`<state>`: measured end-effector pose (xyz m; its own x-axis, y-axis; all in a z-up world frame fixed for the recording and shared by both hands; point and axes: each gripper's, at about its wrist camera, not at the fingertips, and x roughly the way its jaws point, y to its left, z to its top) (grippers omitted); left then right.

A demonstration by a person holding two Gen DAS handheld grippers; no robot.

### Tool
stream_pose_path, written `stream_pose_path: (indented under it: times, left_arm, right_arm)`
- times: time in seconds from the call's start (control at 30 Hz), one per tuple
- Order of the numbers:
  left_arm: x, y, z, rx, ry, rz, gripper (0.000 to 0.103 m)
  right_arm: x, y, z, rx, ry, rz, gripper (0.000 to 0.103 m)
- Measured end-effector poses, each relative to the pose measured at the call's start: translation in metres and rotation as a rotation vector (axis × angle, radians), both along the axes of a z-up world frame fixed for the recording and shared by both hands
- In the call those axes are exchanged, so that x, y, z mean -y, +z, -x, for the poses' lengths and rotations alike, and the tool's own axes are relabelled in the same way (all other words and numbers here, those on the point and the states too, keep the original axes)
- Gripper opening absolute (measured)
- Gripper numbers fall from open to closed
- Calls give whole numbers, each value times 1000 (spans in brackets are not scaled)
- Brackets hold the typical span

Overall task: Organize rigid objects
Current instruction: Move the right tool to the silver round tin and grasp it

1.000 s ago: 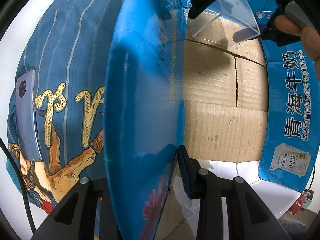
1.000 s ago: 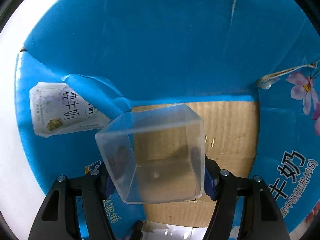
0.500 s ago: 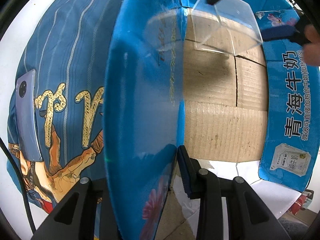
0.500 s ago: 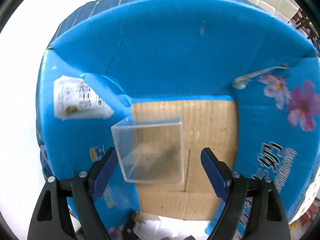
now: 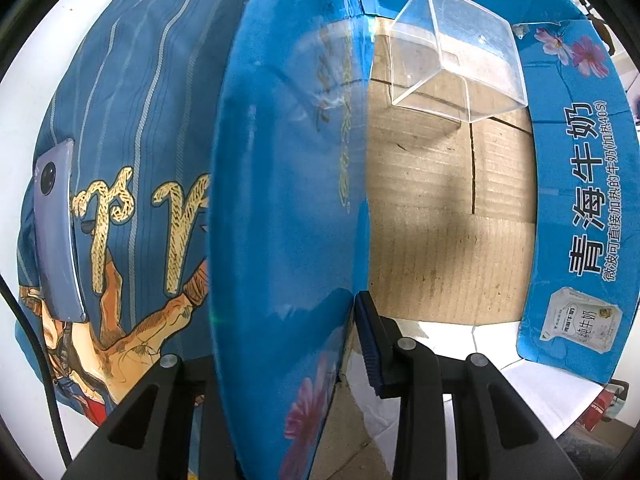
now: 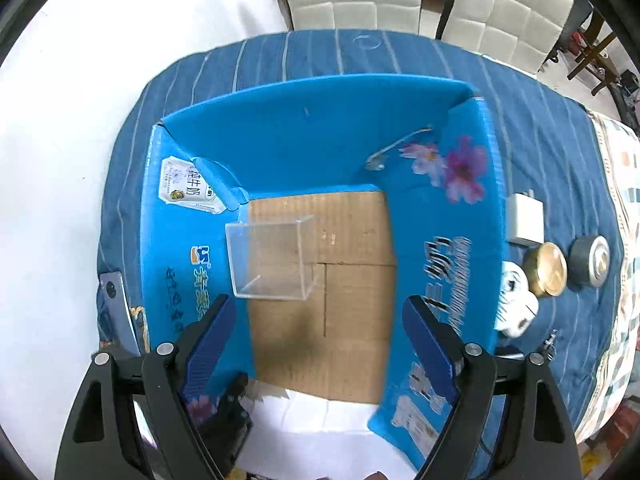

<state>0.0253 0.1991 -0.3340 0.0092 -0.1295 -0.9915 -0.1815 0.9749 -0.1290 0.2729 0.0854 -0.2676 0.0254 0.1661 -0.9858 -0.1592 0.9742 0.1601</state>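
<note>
Since a second ago my right gripper (image 6: 316,344) has let go of the clear plastic box (image 6: 272,258) and lifted away, jaws wide with nothing between them, so that piece counts as placed. It sits ahead of and below the fingertips on the blue milk carton's (image 6: 320,136) cardboard floor, open side up, roughly cubic, no clear long axis. My left gripper (image 5: 288,340) stays clenched on the carton's flap (image 5: 288,200).
</note>
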Motion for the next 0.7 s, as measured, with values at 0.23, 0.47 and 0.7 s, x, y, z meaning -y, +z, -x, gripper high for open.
stream_pose_path:
  times: [0.23, 0.47, 0.7]
  left_arm:
    - [-2, 0, 0, -3, 5, 2, 30]
    - [-3, 0, -1, -5, 2, -2, 30]
    - [-3, 0, -1, -6, 4, 0, 30]
  right_arm:
    - [55, 39, 18, 0, -9, -50, 88]
    - [108, 55, 31, 2, -78, -95, 88]
    - [206, 42, 24, -3, -253, -59, 88]
